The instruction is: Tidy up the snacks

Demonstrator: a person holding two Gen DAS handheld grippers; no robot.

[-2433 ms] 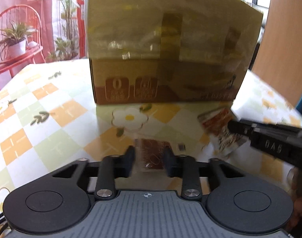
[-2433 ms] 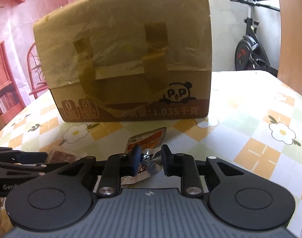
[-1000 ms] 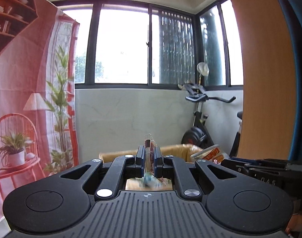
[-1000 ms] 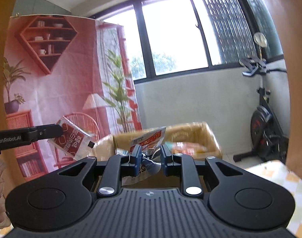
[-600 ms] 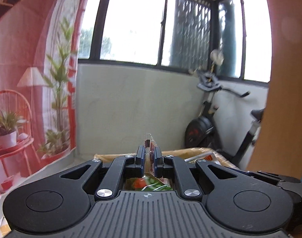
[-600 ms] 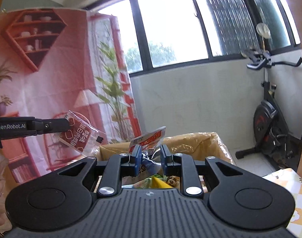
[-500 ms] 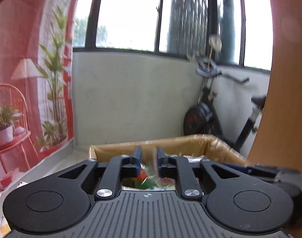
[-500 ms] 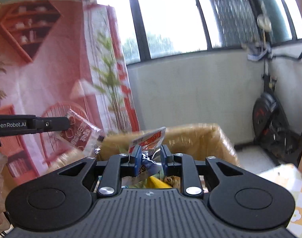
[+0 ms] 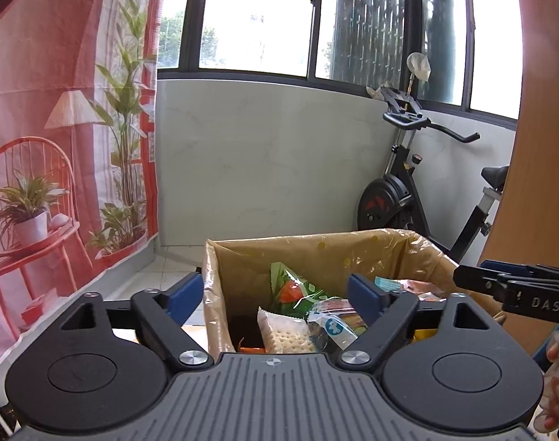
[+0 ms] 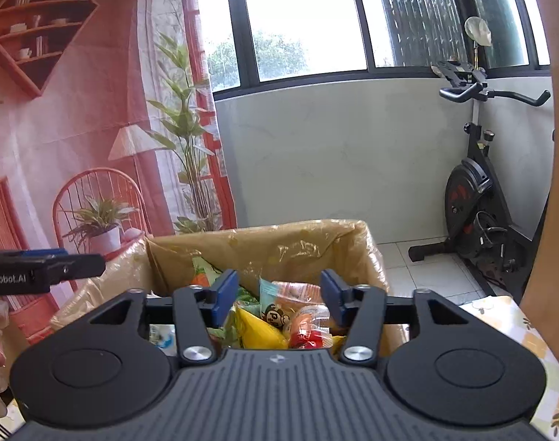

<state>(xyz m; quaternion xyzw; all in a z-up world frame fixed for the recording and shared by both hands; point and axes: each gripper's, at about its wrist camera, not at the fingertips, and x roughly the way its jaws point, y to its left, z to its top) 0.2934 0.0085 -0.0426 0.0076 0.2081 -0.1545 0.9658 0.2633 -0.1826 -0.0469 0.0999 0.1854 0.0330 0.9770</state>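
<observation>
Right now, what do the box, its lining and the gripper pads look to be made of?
Box: apparently brown cardboard, judging by its stiff straight walls. Lining: thin glossy clear plastic film, crinkled and glinting over the rim. Pads on the left gripper and right gripper: matte blue, probably rubber or soft plastic; the look leaves it open.

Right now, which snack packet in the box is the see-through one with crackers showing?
The clear cracker packet at the near edge of the cardboard box. Pale square crackers show through it; the green packet behind is printed.

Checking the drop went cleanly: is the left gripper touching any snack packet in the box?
Apart. The left wrist view shows the left gripper opening with empty pads above the snack packets in the cardboard box.
</observation>
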